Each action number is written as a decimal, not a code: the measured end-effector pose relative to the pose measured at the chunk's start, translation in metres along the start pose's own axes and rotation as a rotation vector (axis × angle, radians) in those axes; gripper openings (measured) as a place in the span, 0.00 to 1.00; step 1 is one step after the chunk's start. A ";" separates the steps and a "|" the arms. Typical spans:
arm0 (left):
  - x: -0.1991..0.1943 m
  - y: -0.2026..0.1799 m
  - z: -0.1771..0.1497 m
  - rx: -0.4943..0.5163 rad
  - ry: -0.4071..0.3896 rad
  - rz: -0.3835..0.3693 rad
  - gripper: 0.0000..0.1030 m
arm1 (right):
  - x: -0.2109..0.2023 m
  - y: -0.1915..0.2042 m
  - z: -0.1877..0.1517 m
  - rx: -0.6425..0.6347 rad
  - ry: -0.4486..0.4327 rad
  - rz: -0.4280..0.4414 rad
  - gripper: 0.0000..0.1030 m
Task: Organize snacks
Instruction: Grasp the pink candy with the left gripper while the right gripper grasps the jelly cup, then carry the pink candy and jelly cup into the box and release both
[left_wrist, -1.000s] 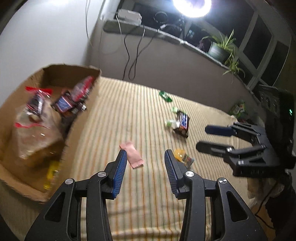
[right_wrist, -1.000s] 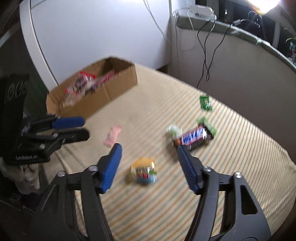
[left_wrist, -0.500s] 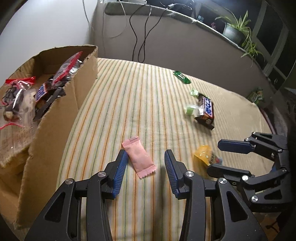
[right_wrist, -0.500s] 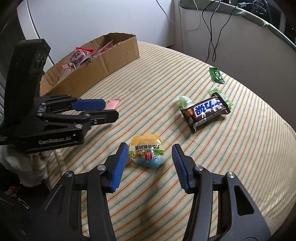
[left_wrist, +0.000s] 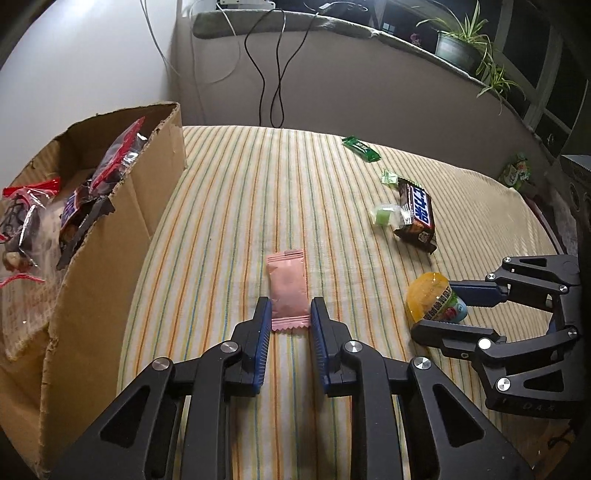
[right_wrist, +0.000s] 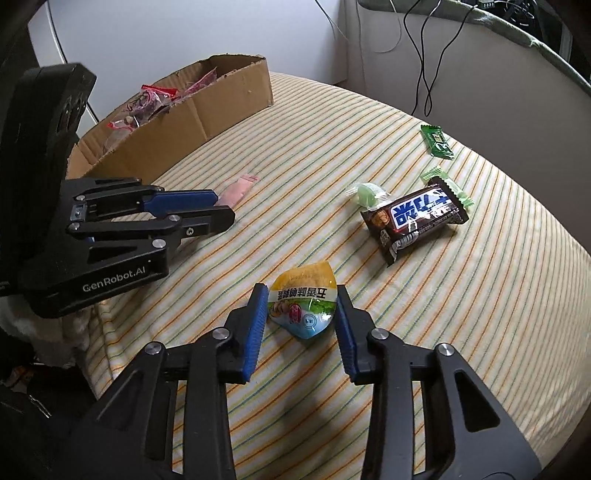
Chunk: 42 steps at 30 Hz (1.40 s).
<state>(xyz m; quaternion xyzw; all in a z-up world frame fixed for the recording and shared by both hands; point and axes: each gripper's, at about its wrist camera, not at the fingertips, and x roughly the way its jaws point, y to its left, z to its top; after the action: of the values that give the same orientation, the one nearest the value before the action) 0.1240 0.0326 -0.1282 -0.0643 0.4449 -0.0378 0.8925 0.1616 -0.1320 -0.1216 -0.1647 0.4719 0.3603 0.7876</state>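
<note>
A pink sachet (left_wrist: 287, 287) lies on the striped tablecloth (left_wrist: 229, 206); my left gripper (left_wrist: 289, 314) has closed on its near end. It also shows in the right wrist view (right_wrist: 238, 188). A yellow snack pouch (right_wrist: 303, 303) sits between the fingers of my right gripper (right_wrist: 301, 306), which press its sides; it also shows in the left wrist view (left_wrist: 436, 299). A cardboard box (left_wrist: 96, 236) holding several wrapped snacks stands at the left, also seen in the right wrist view (right_wrist: 192, 107).
A brown chocolate bar (right_wrist: 417, 218), a pale green candy (right_wrist: 369, 194), a small green candy (right_wrist: 448, 184) and a green wrapper (right_wrist: 437, 142) lie farther out. A padded wall with hanging cables (left_wrist: 271, 74) runs behind. The table edge (right_wrist: 110, 332) drops off at the near left.
Both grippers moved forward and down over their snacks and narrowed: the left around the pink sachet, the right around the yellow pouch.
</note>
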 end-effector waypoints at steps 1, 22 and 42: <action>0.000 0.001 0.001 -0.003 -0.001 -0.004 0.19 | -0.001 -0.001 0.000 0.005 -0.002 0.001 0.33; -0.063 0.013 0.017 -0.041 -0.147 -0.038 0.19 | -0.048 0.005 0.021 0.021 -0.129 0.013 0.30; -0.119 0.116 0.005 -0.175 -0.249 0.091 0.19 | -0.034 0.078 0.141 -0.101 -0.227 0.066 0.30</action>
<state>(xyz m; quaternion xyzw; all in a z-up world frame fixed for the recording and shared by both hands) 0.0575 0.1624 -0.0491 -0.1258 0.3346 0.0496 0.9326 0.1834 -0.0081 -0.0152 -0.1468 0.3662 0.4258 0.8143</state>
